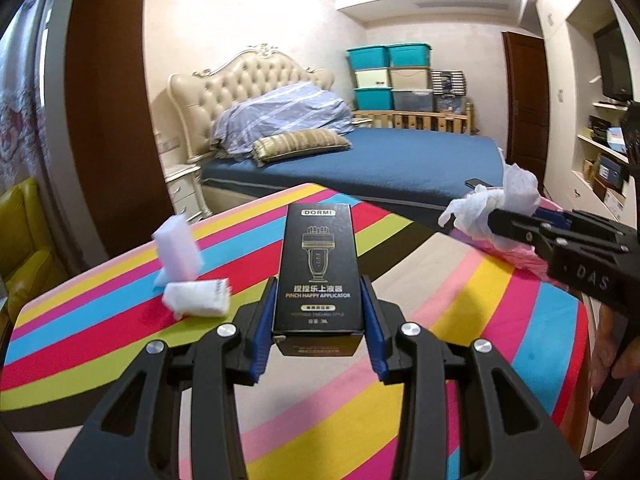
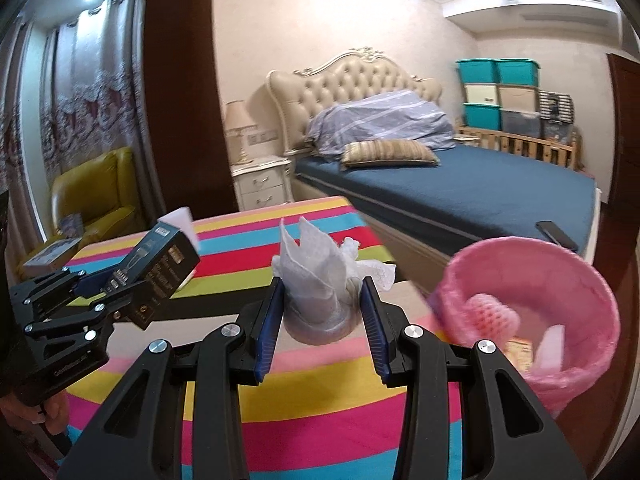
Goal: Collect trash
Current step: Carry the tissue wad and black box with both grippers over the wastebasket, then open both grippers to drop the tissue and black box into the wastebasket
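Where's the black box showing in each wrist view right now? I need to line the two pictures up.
Left wrist view: the black box stands centre frame, clamped in the left claw.
Right wrist view: the same box sits at the left edge, tilted, above the striped table.
Shared landmark: the tufted headboard.

The right gripper clamps a crumpled tissue above the striped desk, just left of the pink bin.
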The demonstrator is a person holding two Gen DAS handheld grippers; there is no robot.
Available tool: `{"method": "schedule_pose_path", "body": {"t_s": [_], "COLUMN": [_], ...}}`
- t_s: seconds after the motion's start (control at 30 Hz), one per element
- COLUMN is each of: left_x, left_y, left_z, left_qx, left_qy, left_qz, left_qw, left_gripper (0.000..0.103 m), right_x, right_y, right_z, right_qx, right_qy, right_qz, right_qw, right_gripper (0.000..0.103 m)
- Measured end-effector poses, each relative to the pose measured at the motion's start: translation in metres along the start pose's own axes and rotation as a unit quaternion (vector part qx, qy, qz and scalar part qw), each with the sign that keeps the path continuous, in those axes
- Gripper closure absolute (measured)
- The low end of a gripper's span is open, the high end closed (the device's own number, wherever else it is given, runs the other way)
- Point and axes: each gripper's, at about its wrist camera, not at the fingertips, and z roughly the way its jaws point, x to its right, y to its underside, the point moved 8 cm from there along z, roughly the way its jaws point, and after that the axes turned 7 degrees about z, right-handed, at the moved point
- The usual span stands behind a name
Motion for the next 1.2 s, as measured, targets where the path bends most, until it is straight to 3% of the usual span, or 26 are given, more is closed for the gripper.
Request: {"method": "schedule_pose_path", "body": {"t_s": [0.23,0.6,0.87,1.2], "left_x": [0.029,0.113,0.166,0.213], "left_y": [-0.021,-0.062,-0.098,-0.130], "left_z": [0.018,0.040,0.072,0.122], "left_qx": [0.009,0.030,0.042,0.021], "left_qy": [0.032,0.127,0.185,0.246], "left_qz": [0.025,0.072,0.089,0.050], "left_qw": [0.9991,0.9888,0.9778,0.9679], "left_gripper": [0.065,0.065,0.064,0.064], "right_x": [0.055,0.135,0.172,0.214], "right_y": [-0.005,-0.009,-0.017,-0.045], "right_z": [-0.014,-0.040,-0.033,-0.020], "right_qx": [0.017,0.035,0.030,0.045], "right_qy": [0.058,0.129,0.140,0.118], "right_qz": [0.025,0.060,0.051,0.065], "right_qw": [0.998,0.989,0.988,0.990], "right_gripper": [0.065,0.065,0.064,0.060]}}
